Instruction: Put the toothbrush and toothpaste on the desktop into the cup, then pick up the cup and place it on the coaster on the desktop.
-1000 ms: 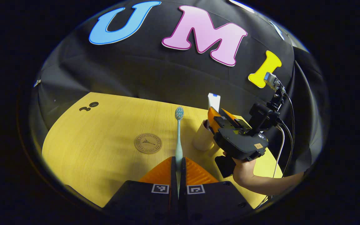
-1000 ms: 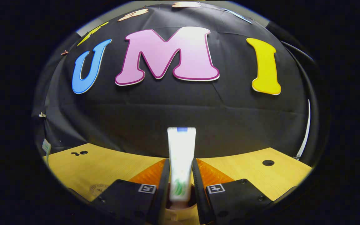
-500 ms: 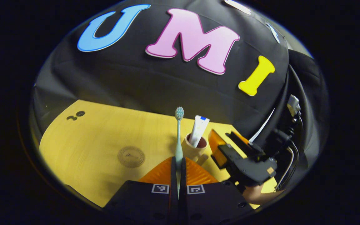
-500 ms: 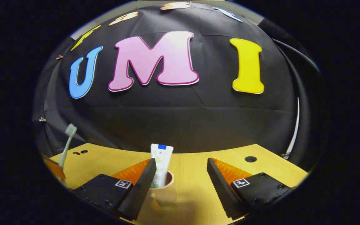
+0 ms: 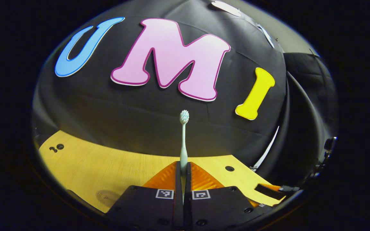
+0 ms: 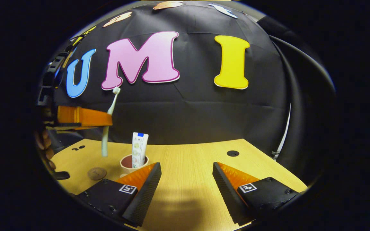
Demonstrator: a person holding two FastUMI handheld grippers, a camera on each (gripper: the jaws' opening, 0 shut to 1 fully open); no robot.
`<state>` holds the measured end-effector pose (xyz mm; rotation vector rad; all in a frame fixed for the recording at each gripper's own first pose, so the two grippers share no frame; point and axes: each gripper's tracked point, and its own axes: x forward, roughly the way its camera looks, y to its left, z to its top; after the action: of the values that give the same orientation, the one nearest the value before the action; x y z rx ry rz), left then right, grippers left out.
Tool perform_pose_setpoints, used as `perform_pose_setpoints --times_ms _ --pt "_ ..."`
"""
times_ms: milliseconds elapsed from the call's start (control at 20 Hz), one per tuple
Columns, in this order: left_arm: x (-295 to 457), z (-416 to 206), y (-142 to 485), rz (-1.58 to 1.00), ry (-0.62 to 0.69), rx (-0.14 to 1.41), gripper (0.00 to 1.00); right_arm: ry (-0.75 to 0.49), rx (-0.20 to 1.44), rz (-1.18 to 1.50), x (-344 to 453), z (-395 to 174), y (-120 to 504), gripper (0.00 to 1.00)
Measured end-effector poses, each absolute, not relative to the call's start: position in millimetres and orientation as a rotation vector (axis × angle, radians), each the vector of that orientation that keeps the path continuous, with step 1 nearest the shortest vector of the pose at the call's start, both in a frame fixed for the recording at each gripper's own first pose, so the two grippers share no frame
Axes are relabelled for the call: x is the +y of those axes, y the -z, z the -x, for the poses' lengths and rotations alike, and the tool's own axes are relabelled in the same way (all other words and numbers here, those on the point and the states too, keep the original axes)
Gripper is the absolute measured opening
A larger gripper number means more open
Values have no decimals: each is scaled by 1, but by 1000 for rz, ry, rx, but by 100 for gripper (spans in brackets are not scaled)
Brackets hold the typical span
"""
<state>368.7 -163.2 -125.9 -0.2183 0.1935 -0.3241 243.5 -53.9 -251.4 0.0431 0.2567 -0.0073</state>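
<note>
Because the toothbrush (image 5: 183, 141) looks light, thin and slippery, the left hand-held gripper (image 5: 183, 170), clamped low on its handle, holds it upright above the table (image 6: 188, 166) near the cup (image 6: 129, 163), while the right hand-held gripper (image 6: 186, 179) hangs apart.

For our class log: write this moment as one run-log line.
left tongs: shut on pale green toothbrush | right tongs: open | white toothpaste tube: in beige cup

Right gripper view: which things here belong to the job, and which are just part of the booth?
Job:
toothbrush, held in the left gripper above the desk
toothpaste, standing in the cup
cup
coaster
right gripper, open

Booth only:
desk and its cable hole
wall cloth
</note>
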Motion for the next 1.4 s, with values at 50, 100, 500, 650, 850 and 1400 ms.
perform_pose_setpoints --times_ms 50,100,500,650,850,1400 --pt "-166 -376 126 208 321 164 6 0 268 -48 -53 -238 254 99" --pt "-170 -384 126 200 316 137 6 -11 291 -53 -52 -232 261 99" --pt "-182 -400 168 136 291 128 7 -49 362 -49 -61 -201 277 99" --pt "-182 -399 182 141 272 157 12 -39 376 -64 -65 -204 281 99" --pt "-178 -394 190 102 245 164 22 -36 371 -81 -65 -206 279 99" --pt "-122 -314 154 64 169 153 97 -95 365 -101 -36 -221 237 98"
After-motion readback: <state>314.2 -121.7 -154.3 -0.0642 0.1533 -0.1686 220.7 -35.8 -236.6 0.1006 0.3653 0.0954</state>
